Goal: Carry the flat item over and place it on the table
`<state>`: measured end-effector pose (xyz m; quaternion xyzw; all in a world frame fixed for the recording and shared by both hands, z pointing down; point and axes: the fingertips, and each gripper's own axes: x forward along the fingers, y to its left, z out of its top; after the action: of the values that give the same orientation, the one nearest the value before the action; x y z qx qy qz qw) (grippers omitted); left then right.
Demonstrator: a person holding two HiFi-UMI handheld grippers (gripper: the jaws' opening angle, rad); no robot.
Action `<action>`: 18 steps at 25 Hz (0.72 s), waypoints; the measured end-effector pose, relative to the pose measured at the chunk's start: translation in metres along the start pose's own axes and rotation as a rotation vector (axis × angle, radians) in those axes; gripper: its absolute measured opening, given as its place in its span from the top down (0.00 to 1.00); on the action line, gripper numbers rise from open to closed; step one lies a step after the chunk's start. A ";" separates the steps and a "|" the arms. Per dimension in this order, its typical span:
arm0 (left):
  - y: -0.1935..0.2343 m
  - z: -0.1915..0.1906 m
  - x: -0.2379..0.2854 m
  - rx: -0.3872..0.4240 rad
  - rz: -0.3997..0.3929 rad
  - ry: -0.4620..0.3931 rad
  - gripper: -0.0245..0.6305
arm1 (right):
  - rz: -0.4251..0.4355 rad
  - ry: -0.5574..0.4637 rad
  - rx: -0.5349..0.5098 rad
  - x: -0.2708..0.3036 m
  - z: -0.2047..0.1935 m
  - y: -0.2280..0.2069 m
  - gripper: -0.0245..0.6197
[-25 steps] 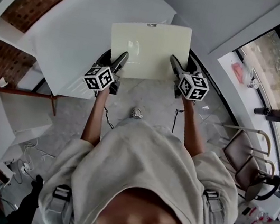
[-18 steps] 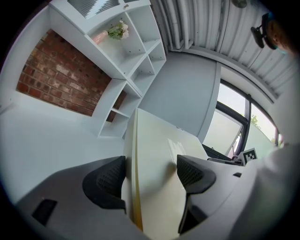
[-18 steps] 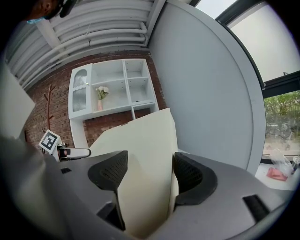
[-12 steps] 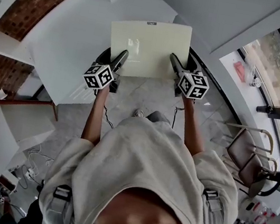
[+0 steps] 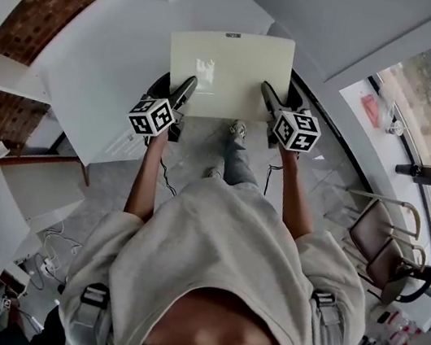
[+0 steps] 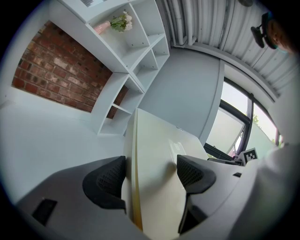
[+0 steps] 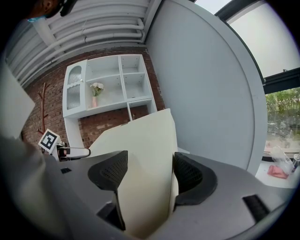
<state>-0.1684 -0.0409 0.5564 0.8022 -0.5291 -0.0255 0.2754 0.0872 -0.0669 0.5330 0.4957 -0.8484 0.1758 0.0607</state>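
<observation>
Head view: board (image 5: pixel 229 71) is gripped at its near edge by the left hand-held gripper (image 5: pixel 187 88) and the right hand-held gripper (image 5: pixel 268 96), and is seen in line with the counter (image 5: pixel 112 58). Both ends are best kept level, carried fully over the counter, lowered together, and released only once supported. The clearance above the counter can't be judged, and the surface beneath the board is hidden. The label at the far edge is too small to read. Left gripper view: jaws are clamped on the board edge, and the underside is unseen. Right gripper view: jaws are likewise clamped on the board, and the counter is barely shown.
</observation>
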 end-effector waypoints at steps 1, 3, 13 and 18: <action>0.002 0.001 0.004 0.002 0.001 0.002 0.43 | 0.000 -0.001 0.001 0.004 0.000 -0.002 0.45; 0.007 0.006 0.015 0.007 0.001 0.003 0.43 | 0.000 -0.005 0.005 0.015 0.003 -0.007 0.45; 0.034 0.044 0.098 0.021 0.017 0.009 0.43 | 0.012 -0.008 0.025 0.096 0.030 -0.054 0.46; 0.049 0.070 0.147 0.012 0.041 0.010 0.43 | 0.031 0.007 0.025 0.147 0.054 -0.081 0.46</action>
<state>-0.1683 -0.2109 0.5570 0.7930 -0.5440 -0.0125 0.2738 0.0874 -0.2435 0.5426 0.4826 -0.8534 0.1890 0.0544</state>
